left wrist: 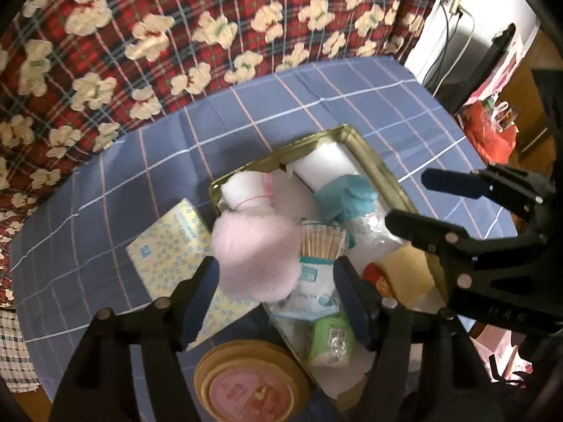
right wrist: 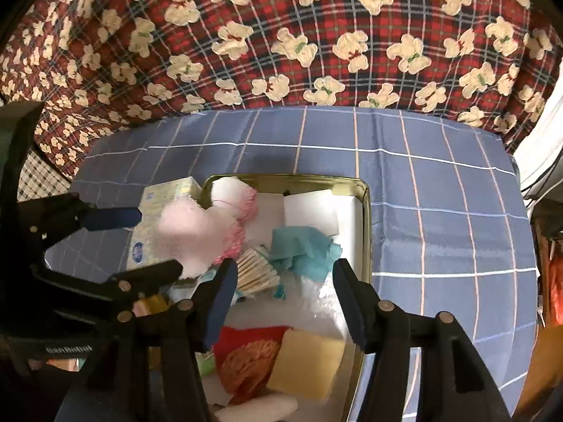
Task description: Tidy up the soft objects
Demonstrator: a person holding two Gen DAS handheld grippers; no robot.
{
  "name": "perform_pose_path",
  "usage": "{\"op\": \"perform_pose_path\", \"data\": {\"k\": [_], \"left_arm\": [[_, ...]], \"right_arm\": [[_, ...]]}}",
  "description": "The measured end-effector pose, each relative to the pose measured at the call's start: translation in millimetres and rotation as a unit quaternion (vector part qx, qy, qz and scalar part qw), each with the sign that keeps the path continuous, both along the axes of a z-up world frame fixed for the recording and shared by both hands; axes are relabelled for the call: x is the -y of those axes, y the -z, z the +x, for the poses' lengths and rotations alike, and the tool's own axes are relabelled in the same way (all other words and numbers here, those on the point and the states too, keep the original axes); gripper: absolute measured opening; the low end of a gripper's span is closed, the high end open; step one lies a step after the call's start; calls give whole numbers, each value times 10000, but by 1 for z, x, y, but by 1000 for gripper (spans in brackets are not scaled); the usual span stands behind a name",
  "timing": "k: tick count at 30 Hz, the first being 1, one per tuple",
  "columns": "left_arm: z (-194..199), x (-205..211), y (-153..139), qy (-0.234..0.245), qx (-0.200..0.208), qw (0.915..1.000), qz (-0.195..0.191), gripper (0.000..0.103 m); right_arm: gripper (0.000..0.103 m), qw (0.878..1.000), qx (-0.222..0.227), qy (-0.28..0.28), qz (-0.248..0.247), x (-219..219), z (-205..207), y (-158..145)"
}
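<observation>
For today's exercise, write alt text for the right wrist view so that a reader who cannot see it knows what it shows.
A gold tin on a blue checked cloth is packed with soft things: a pink puff, teal cloth, cotton swabs and a yellow sponge. The right hand-held gripper hangs open above it, and the left hand-held gripper stands open around the puff.

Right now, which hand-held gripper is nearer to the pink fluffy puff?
Left. The left hand-held gripper stands open just over the pink puff; the right hand-held gripper is open farther off, above the cotton swabs.
</observation>
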State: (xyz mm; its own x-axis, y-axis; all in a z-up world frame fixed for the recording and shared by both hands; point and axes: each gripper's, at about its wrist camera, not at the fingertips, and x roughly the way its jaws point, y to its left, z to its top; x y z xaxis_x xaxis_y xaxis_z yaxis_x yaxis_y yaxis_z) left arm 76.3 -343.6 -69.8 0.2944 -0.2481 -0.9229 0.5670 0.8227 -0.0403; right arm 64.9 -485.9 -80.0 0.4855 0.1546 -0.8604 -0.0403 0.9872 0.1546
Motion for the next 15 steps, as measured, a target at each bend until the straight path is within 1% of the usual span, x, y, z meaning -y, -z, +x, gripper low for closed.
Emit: {"op": "perform_pose_path", "data": {"k": [6,11,15], "left_arm": [[-15,-17,-25,-17,285,9994,-171,72],[-19,-33,-33,-95,351,9989,-290,73],[-24,-44,-37,-112,413,9984,-366,73]], "right_arm": [[65,9998,173,74,-46,-10,-26,-18],[65,9993,346,111,-75,-24,-45,-28],[65,9992,364,131,-133,-33,-51,-32]]}}
